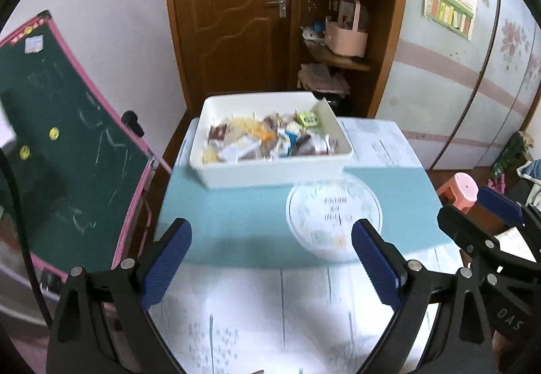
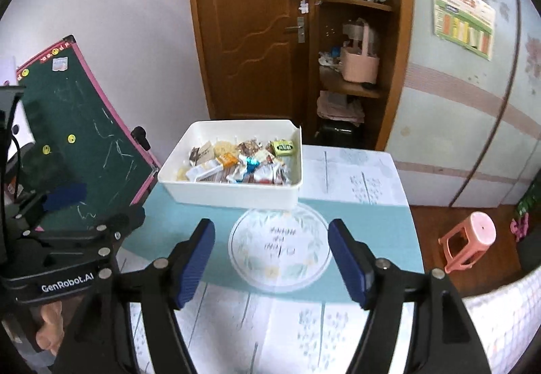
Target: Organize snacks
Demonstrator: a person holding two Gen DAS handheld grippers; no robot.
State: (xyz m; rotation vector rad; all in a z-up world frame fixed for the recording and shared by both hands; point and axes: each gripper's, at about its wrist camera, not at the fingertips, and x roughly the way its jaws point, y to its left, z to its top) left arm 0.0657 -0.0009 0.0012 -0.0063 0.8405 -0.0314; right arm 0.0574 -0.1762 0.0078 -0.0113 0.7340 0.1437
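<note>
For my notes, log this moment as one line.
left gripper: open, empty | right gripper: open, empty | snacks: in white bin | plate: bare

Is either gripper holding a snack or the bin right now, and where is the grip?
Nothing is held. The left gripper and right gripper both stand open and empty above the round plate, short of the white bin.
</note>
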